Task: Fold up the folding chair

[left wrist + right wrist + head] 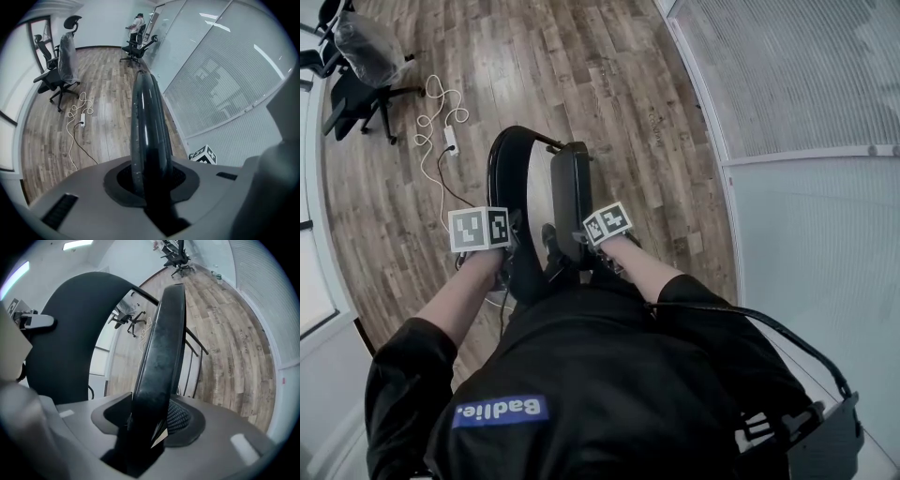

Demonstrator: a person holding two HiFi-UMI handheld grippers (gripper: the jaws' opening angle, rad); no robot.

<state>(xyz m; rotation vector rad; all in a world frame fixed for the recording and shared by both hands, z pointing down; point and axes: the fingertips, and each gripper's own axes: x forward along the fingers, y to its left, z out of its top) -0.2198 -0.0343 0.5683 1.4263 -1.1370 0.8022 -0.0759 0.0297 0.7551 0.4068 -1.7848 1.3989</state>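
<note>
The black folding chair (546, 192) stands on the wood floor in front of me, its seat (572, 199) tipped up on edge beside the looped back frame (504, 161). My left gripper (151, 182) is shut on the glossy black back frame (146, 122), which runs up between its jaws. My right gripper (149, 420) is shut on the edge of the seat (161, 348), and the dark backrest (70, 333) fills the left of that view. In the head view both marker cubes (479, 229) (607, 222) sit on either side of the chair.
Office chairs (356, 66) stand at the far left, one wrapped in plastic. A white cable and power strip (448, 139) lie on the floor behind the folding chair. A glass wall with blinds (787, 84) runs along the right. A person (137, 23) is at the room's far end.
</note>
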